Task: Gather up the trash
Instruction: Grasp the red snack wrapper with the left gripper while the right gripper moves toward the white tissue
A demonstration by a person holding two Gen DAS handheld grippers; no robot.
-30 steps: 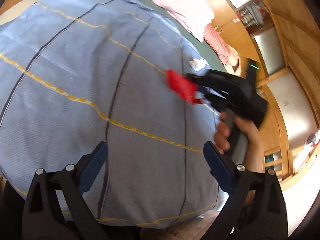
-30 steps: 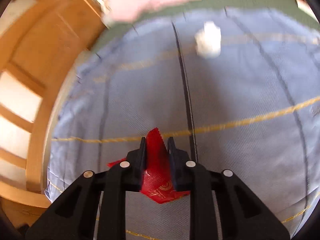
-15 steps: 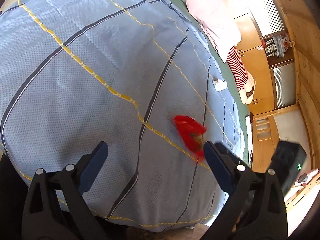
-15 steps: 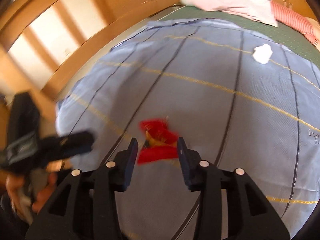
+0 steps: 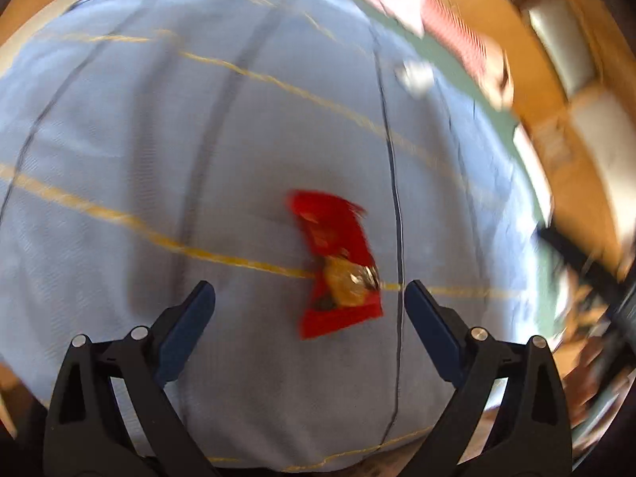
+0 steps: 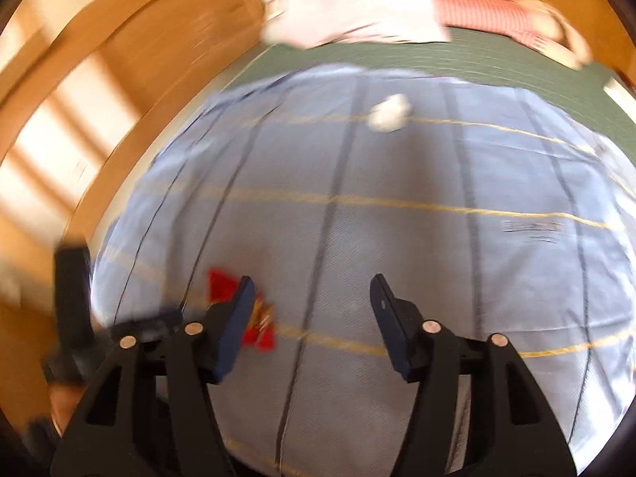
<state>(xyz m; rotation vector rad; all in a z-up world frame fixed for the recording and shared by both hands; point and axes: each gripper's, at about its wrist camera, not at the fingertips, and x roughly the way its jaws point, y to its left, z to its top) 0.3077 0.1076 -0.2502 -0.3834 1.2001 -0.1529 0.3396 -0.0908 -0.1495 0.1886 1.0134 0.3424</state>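
A red snack wrapper with a crumpled gold inside lies loose on the blue checked blanket. My left gripper is open above it, and the wrapper's lower end shows between the fingertips without touching them. In the right wrist view the wrapper peeks out beside the left finger of my right gripper. That gripper's jaws are opening, with only blanket between them. A white crumpled tissue lies farther up the blanket, also the tissue in the left wrist view.
A green sheet borders the blanket's far edge, with a pink cloth and a red-striped item on it. Wooden panelling runs along the left side. Both views are motion-blurred.
The right gripper let go of the red wrapper, which now lies on the blanket, and drew away while opening wider. The left gripper has swung over the wrapper.
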